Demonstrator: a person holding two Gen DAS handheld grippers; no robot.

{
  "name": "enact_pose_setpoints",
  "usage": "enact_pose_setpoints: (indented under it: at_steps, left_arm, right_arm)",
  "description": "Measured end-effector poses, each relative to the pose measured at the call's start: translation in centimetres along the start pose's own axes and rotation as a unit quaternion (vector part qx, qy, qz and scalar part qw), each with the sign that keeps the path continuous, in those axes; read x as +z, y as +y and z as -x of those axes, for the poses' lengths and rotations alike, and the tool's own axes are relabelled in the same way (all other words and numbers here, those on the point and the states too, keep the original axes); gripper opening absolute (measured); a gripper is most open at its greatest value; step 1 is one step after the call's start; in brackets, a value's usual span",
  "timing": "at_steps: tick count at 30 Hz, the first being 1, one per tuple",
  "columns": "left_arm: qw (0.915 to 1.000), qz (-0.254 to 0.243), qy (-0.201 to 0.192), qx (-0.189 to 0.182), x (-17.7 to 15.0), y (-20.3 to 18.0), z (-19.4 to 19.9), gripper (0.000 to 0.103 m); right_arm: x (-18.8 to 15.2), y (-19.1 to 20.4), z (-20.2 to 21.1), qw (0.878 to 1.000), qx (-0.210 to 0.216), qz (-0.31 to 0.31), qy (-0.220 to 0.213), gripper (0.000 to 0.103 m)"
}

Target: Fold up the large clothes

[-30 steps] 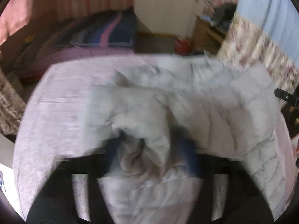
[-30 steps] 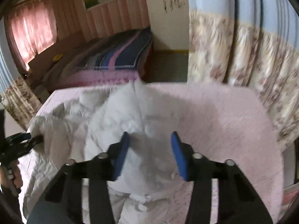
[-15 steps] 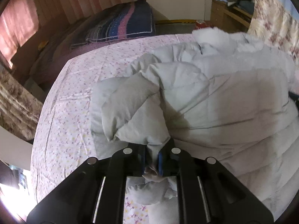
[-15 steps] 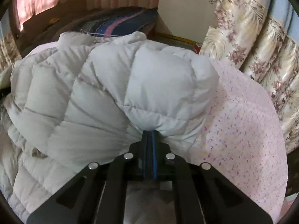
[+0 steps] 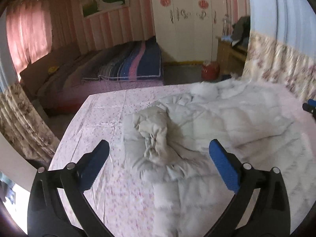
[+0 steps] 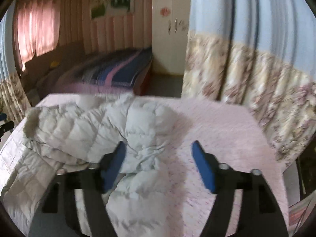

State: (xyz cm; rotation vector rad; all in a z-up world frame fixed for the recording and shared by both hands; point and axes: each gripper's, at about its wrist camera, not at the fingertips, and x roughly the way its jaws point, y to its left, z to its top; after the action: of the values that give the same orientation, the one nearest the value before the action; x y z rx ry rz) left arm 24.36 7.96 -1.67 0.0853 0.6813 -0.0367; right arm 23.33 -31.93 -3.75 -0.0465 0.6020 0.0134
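Observation:
A large white quilted puffer jacket [image 5: 227, 130] lies spread on a bed with a pink flowered sheet [image 5: 102, 118]. Its crumpled sleeve [image 5: 156, 138] lies folded inward, just ahead of my left gripper [image 5: 158, 167], which is open and empty above it. In the right wrist view the jacket [image 6: 102, 136] lies to the left, its other sleeve folded over the body. My right gripper [image 6: 158, 165] is open and empty above the jacket's right edge. The tip of the right gripper shows at the far right of the left wrist view [image 5: 309, 107].
A second bed with a striped blue and pink blanket [image 5: 128, 65] stands behind. A flowered curtain [image 6: 246, 83] hangs by the bed's right side. A white wardrobe [image 5: 187, 19], a wooden desk [image 5: 231, 53] and a red pot [image 5: 210, 71] are at the back.
Both grippers were shut on the jacket's sleeves half a second ago. Both have let go, opened wide and pulled back and up. The sleeves now lie on the jacket.

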Motion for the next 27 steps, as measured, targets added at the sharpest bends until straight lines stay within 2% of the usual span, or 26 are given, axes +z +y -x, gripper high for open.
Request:
enact_pose_setpoints:
  at_steps: [4,6,10,14,18,21,27]
  left_arm:
    - [0.9996,0.022,-0.003,-0.018,-2.1,0.7,3.3,0.1]
    - [0.9992,0.031,-0.005,-0.025,-3.4,1.3,4.4,0.1]
    - [0.997,0.062,0.009,-0.045,-6.3,2.3,5.7,0.1]
    - [0.9971,0.072,0.012,-0.023,-8.6,2.3,6.1,0.1]
    - [0.9966,0.076,0.014,-0.029,-9.9,2.2,6.9,0.1]
    - [0.9972,0.072,0.008,-0.022,-10.6,1.6,7.8,0.1]
    - [0.9976,0.058,0.034,-0.019,-12.5,0.5,8.2,0.1]
  right_arm:
    - [-1.9,-0.2,4.5,1.0,-0.022,0.002,-0.019,0.096]
    - [-2.9,-0.5,6.2,0.999,-0.033,-0.005,-0.03,0.1]
    - [-4.6,-1.6,8.6,0.997,-0.065,-0.025,-0.046,0.1]
    - [-6.4,-1.4,9.6,0.996,-0.055,-0.036,-0.054,0.1]
    - [-8.5,-0.8,9.4,0.997,-0.057,-0.042,-0.041,0.1]
    - [-9.5,-0.6,9.3,0.997,-0.04,-0.053,-0.028,0.1]
    - [-11.0,-0.1,9.9,0.998,-0.049,-0.046,-0.021,0.1]
